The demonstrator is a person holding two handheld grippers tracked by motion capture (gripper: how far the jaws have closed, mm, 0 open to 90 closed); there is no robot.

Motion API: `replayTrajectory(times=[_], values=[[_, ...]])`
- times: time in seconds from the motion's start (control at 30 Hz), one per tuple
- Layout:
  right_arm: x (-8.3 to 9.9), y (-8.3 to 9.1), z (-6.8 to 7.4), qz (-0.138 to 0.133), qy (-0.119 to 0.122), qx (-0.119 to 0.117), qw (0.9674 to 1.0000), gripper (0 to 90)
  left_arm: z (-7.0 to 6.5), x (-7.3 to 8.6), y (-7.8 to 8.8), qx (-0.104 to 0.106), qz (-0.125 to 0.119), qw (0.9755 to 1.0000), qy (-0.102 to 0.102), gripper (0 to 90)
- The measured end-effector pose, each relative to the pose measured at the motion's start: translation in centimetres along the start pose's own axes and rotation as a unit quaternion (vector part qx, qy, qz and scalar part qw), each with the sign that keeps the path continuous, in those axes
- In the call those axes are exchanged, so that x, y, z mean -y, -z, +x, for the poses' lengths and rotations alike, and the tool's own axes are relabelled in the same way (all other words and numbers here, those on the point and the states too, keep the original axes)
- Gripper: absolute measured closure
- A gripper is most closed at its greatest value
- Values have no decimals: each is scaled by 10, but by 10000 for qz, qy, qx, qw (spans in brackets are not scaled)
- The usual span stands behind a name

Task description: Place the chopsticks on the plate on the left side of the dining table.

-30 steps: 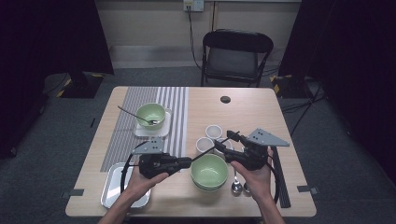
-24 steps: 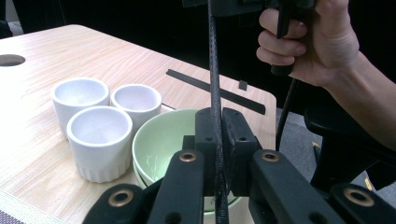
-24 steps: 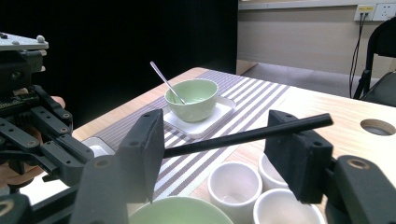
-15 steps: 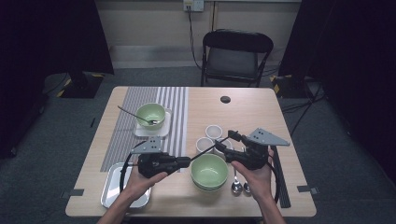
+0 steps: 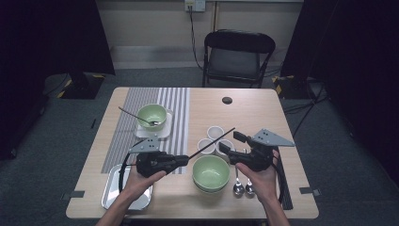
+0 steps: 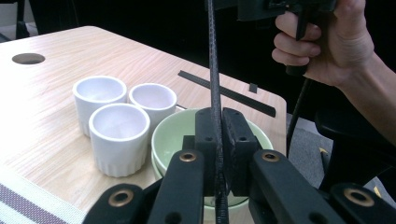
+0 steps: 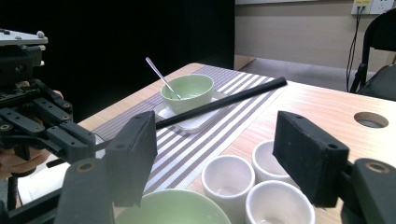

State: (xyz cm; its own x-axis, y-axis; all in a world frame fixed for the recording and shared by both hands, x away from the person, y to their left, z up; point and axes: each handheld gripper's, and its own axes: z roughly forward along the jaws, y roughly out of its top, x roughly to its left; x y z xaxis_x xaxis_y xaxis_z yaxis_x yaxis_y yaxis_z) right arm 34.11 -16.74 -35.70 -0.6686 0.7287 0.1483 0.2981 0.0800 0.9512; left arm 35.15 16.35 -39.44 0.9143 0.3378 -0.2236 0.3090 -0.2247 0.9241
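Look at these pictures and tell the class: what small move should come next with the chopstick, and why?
Probably the left tongs should carry the chopstick away from the right tongs and towards a spot to set it down. The left tongs are shut on the stick's lower end, while the right tongs have just been opening and stand wide with nothing between their pads, so the handover looks finished.

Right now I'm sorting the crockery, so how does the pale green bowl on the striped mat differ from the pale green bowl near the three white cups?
The green bowl on the striped mat holds a metal spoon and sits on a white square coaster. The green bowl near the cups looks wider, holds nothing, and appears stacked on a second bowl on bare wood. Both are glossy pale green.
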Motion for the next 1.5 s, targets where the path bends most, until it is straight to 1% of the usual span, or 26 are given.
replayTrajectory(times=[0.07, 0.13, 0.2, 0.3, 0.37, 0.43, 0.5, 0.57, 0.63, 0.67, 0.73, 0.83, 0.93, 0.97, 1.03, 1.07, 1.1, 1.17, 1.2, 1.23, 1.27, 1.3, 1.37, 1.4, 1.43, 1.5], values=[[1, 0, -1, 19, -30, 21, 10000, 297, 2, 1, 1, -11, -16, 10000, 38, 859], [1, 2, -1, 17, -76, -17, 10000, 297, 3, 2, 1, -37, -24, 10000, 60, 859], [0, 4, -1, 37, 39, 81, 10000, 295, 5, 3, 1, -72, -14, 9999, 84, 860], [0, 10, -3, 47, 63, 172, 9998, 289, 7, 3, 2, -110, -29, 9999, 123, 859], [2, 14, -7, 70, 79, 251, 9996, 287, 8, 3, 3, -126, -48, 9998, 116, 859], [7, 20, -13, 160, 52, 395, 9991, 289, 10, 3, 5, -151, -37, 9998, 121, 859], [14, 24, -19, 257, 38, 458, 9986, 293, 12, 4, 5, -171, -15, 9998, 123, 859], [21, 28, -23, 325, 0, 571, 9978, 298, 14, 6, 6, -130, -17, 9998, 178, 859], [27, 32, -28, 368, -46, 644, 9972, 298, 16, 9, 6, -204, 22, 9995, 228, 859], [31, 35, -30, 408, -99, 722, 9965, 300, 17, 10, 7, -203, 38, 9995, 234, 859], [36, 40, -34, 405, -126, 778, 9961, 300, 19, 10, 9, -262, 15, 9993, 258, 859], [42, 46, -39, 509, -141, 879, 9947, 299, 20, 10, 12, -303, -3, 9992, 261, 859], [49, 53, -46, 602, -182, 981, 9932, 310, 23, 10, 15, -368, 21, 9990, 234, 859], [52, 54, -48, 641, -192, 1006, 9927, 313, 24, 10, 16, -367, 26, 9990, 271, 859], [59, 57, -52, 701, -251, 1052, 9917, 315, 26, 9, 20, -440, 73, 9987, 226, 859], [64, 58, -54, 760, -261, 1069, 9910, 318, 28, 9, 21, -463, 32, 9986, 272, 859], [68, 59, -57, 796, -288, 1098, 9903, 318, 30, 9, 24, -497, 69, 9985, 225, 859], [75, 62, -62, 860, -365, 1162, 9888, 317, 33, 10, 28, -574, 122, 9980, 228, 859], [78, 63, -65, 872, -413, 1199, 9881, 315, 35, 11, 30, -589, 119, 9979, 253, 859], [80, 63, -67, 906, -442, 1218, 9874, 315, 37, 13, 33, -653, 115, 9974, 276, 859], [82, 64, -70, 954, -443, 1265, 9864, 313, 39, 13, 35, -680, 116, 9973, 266, 859], [84, 64, -72, 954, -467, 1272, 9862, 312, 41, 14, 38, -735, 86, 9968, 314, 859], [88, 65, -77, 979, -519, 1343, 9847, 304, 44, 15, 44, -806, 55, 9962, 328, 859], [90, 65, -80, 1000, -549, 1399, 9836, 298, 45, 15, 46, -816, 79, 9961, 319, 859], [91, 66, -82, 1043, -578, 1432, 9825, 291, 47, 16, 48, -807, 38, 9961, 362, 859], [94, 65, -89, 1145, -651, 1503, 9798, 276, 52, 17, 51, -845, 70, 9956, 391, 859]])
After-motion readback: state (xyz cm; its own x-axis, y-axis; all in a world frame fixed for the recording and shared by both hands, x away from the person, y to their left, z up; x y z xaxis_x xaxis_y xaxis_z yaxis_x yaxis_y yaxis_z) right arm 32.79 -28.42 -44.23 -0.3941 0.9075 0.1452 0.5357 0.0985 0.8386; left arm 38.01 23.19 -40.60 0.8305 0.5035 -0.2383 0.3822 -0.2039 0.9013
